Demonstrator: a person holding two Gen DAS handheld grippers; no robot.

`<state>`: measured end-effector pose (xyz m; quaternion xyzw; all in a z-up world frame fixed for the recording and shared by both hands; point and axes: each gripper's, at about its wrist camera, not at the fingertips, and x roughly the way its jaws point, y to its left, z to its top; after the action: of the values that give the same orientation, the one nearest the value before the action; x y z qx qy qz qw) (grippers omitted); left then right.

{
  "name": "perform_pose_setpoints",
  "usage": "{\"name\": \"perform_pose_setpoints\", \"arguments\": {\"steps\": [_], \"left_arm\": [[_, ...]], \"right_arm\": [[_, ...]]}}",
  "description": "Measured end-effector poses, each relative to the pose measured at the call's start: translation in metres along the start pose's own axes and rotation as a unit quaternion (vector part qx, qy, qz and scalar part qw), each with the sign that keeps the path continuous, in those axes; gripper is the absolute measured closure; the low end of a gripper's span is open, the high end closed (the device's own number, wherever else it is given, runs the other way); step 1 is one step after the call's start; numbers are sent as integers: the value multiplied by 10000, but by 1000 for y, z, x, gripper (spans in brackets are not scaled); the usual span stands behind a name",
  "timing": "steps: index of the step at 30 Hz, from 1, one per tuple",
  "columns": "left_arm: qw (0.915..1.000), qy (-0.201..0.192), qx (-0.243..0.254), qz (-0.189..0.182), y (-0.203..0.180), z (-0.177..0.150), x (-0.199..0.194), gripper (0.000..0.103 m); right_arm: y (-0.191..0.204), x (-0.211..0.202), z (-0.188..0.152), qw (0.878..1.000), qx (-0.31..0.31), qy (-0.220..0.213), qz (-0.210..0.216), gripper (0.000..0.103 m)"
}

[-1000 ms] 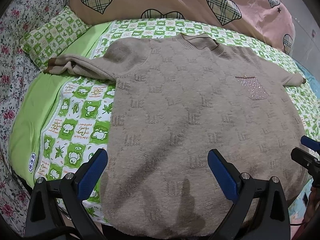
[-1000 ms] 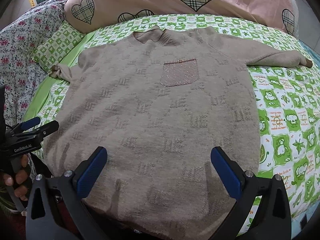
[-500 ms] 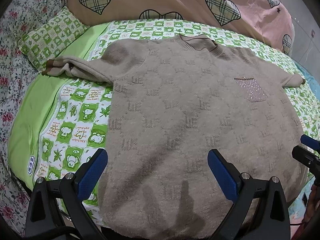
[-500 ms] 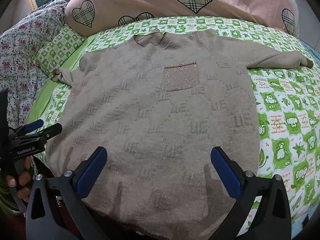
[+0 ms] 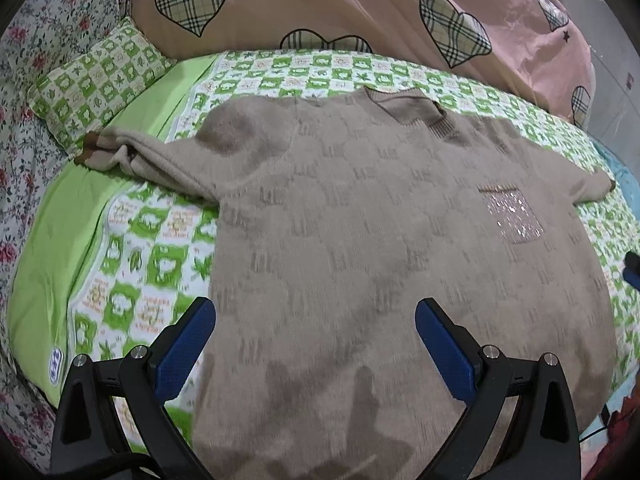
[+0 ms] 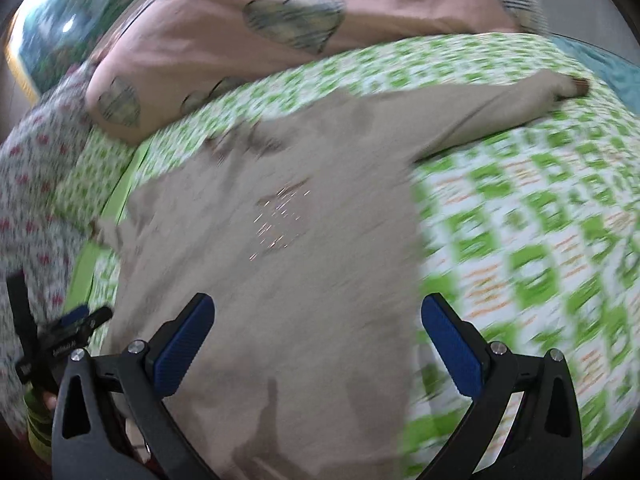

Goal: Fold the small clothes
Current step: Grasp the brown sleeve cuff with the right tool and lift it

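Note:
A beige knitted sweater lies flat, front up, on the bed, with a sparkly chest pocket and both sleeves spread out. My left gripper hovers open over its lower left part, nothing between the blue pads. In the right wrist view the sweater is blurred; its right sleeve stretches toward the far right. My right gripper is open above the hem near the sweater's right edge. The left gripper shows at the left edge there, held by a hand.
The bed carries a green-and-white checked sheet. A matching small pillow sits at the far left, a pink quilt with plaid hearts along the back, and floral bedding on the left side.
The right gripper has swung quickly to the right and tilted, blurring its view. The left gripper has edged slightly closer over the sweater. Both stay open; the sweater lies unmoved.

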<state>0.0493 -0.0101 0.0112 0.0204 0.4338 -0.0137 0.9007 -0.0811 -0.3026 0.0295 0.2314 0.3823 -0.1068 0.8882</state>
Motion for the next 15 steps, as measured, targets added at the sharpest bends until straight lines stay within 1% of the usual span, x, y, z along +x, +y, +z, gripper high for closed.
{"name": "perform_pose_setpoints", "arguments": {"steps": [1, 2, 4, 5, 7, 8, 9, 10, 11, 12, 13, 15], "left_arm": [[10000, 5, -8, 6, 1, 5, 3, 3], [10000, 37, -18, 14, 1, 9, 5, 3], [10000, 43, -44, 39, 2, 17, 10, 3], [10000, 40, -57, 57, 2, 21, 12, 3], [9999, 70, -83, 75, 2, 27, 17, 3], [9999, 88, -92, 80, 2, 29, 20, 3], [9999, 113, -95, 87, 1, 29, 23, 3], [9998, 149, -99, 81, 0, 31, 26, 3], [9997, 192, -85, 76, -1, 31, 30, 3], [9997, 232, -65, 85, -3, 31, 34, 3], [9996, 263, -47, 88, -5, 31, 37, 3], [9993, 360, -2, 70, -9, 31, 43, 3]], "right_arm": [[-15, -3, 11, 9997, 179, -139, -11, 0], [-26, -8, 19, 9992, 235, -280, -142, 0], [-55, -16, 39, 9971, 512, -513, -239, 0], [-71, -23, 50, 9951, 613, -712, -305, 0], [-103, -32, 75, 9897, 911, -894, -647, 0], [-114, -35, 86, 9874, 968, -1015, -735, 1], [-129, -39, 100, 9838, 1021, -1172, -888, 5], [-140, -41, 110, 9808, 1079, -1232, -1061, 8], [-157, -41, 125, 9770, 1207, -1270, -1214, 18], [-173, -40, 138, 9742, 1328, -1279, -1303, 23], [-183, -32, 148, 9725, 1455, -1221, -1350, 23], [-214, -24, 171, 9652, 1774, -1283, -1433, 23]]}}
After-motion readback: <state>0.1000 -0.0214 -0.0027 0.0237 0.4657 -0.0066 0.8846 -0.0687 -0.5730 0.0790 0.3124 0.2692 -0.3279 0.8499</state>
